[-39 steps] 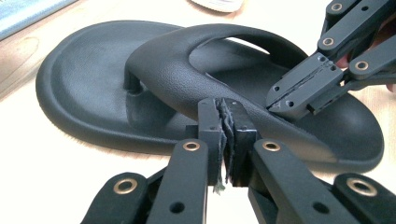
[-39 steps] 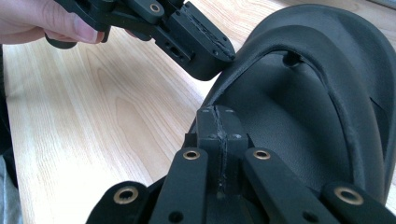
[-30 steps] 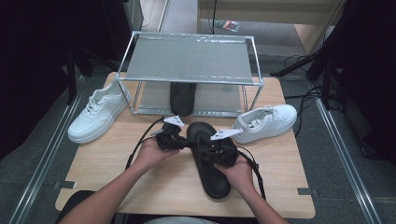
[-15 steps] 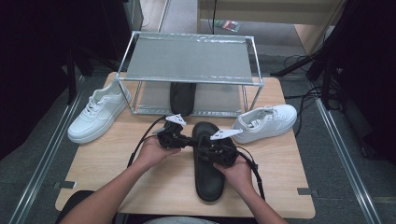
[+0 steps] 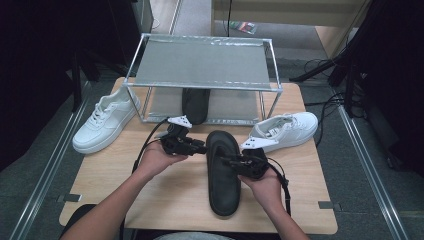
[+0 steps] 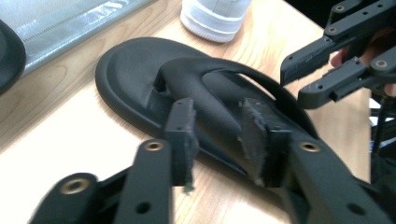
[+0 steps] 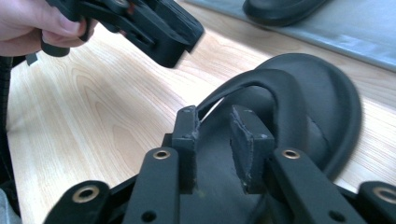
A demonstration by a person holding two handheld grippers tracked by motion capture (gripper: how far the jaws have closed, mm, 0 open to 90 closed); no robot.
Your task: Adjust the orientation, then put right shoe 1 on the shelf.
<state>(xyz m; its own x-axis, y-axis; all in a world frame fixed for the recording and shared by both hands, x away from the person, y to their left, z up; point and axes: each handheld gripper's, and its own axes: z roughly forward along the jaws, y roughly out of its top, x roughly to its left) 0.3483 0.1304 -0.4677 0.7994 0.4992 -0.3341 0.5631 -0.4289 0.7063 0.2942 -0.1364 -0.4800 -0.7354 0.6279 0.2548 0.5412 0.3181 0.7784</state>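
Left gripper (image 5: 200,148): jaws have just been opening; they stand parted, a strap arm of the black sandal (image 5: 223,170) lies in the gap, pads not pressing it. Right gripper (image 5: 226,161): same story, jaws just opened, the strap's other arm between them, loose. Neither holds anything now.

Sandal lies flat on the wooden table (image 5: 175,200), toe toward the metal rack (image 5: 202,65), between the two hands. Its mate (image 5: 195,102) sits on the rack's lower shelf.

Risks, as I judge them:
- Jaws straddle the strap. If either hand lifts before clearing it, a pad could hook the strap and drag or flip the sandal.
- The two grippers sit close across the strap; a hasty pull-back could knock them together.
- White sneaker (image 5: 285,131) lies near the right hand; a wide swing could nudge it toward the table edge. The other white sneaker (image 5: 105,124) lies well apart at the left, lower risk.
- Trailing cables could snag the sandal's heel.
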